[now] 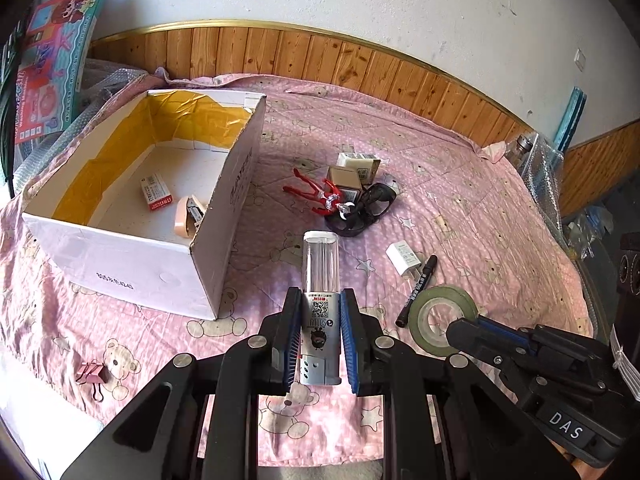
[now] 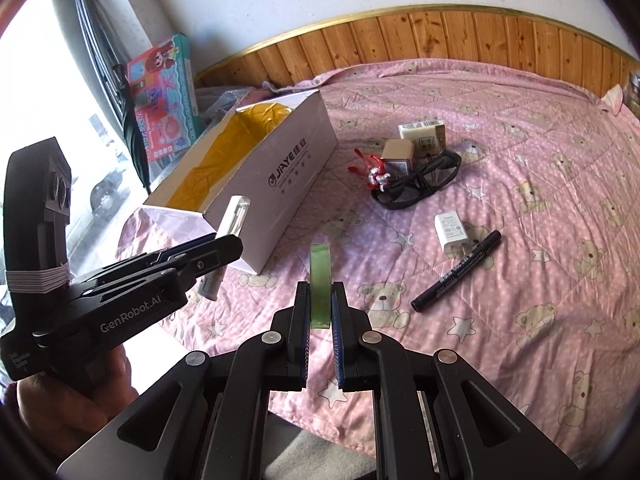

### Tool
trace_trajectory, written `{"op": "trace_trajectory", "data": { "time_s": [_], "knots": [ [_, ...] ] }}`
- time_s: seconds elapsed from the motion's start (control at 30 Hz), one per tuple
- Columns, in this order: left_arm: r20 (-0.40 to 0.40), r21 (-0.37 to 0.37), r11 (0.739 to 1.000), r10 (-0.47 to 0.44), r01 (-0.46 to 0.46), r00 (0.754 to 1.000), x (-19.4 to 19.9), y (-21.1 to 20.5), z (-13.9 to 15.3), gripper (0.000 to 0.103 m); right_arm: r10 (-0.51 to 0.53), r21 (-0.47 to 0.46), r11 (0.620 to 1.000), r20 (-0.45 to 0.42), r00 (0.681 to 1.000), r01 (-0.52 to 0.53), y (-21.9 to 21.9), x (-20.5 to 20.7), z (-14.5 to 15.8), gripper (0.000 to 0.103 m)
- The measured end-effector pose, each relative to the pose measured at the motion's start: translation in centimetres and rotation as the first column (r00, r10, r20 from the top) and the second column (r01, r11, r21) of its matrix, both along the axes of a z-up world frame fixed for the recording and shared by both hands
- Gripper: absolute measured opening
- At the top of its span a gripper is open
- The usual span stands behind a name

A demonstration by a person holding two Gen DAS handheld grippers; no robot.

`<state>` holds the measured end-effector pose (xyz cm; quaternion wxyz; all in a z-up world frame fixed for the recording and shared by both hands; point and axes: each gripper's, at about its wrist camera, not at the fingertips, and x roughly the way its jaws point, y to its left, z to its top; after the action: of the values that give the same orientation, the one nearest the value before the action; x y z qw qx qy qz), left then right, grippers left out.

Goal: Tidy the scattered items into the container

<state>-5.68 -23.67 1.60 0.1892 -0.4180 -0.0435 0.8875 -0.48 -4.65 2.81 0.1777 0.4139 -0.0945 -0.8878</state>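
My left gripper point(image 1: 321, 296) is shut on a clear plastic tube with a grey label point(image 1: 320, 268), held upright above the pink bedspread, to the right of the box. The open white cardboard box point(image 1: 132, 256) holds a small red and white packet point(image 1: 157, 192) and a peach stapler point(image 1: 188, 216). My right gripper point(image 2: 320, 292) is shut on a green tape roll point(image 2: 320, 264), held edge-on. From the right wrist, the left gripper point(image 2: 228, 246) and its tube point(image 2: 236, 212) sit beside the box point(image 2: 296, 168).
Loose on the bedspread lie a red figure point(image 1: 320, 196), dark sunglasses point(image 1: 368, 208), two small cartons point(image 1: 356, 168), a white charger point(image 1: 404, 260), a black marker point(image 1: 416, 292) and a pink binder clip point(image 1: 92, 376). A toy box point(image 1: 48, 68) leans at the far left.
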Motion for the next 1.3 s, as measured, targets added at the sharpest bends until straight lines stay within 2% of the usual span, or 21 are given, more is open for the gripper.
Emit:
{"op": "trace_trajectory", "data": {
  "time_s": [0.5,1.3],
  "knots": [
    [-0.033,0.005,0.999,0.054,-0.053,0.998,0.6,-2.1,1.5,0.02,0.018,0.01,1.0,-0.041,0.999,-0.018,-0.8,0.4,1.5,0.01],
    [-0.123,0.011,0.992,0.127,-0.127,0.984,-0.8,-5.4,5.8,0.02,0.114,0.078,0.992,-0.141,0.983,-0.104,-4.2,-1.6,6.4,0.01]
  ]
}}
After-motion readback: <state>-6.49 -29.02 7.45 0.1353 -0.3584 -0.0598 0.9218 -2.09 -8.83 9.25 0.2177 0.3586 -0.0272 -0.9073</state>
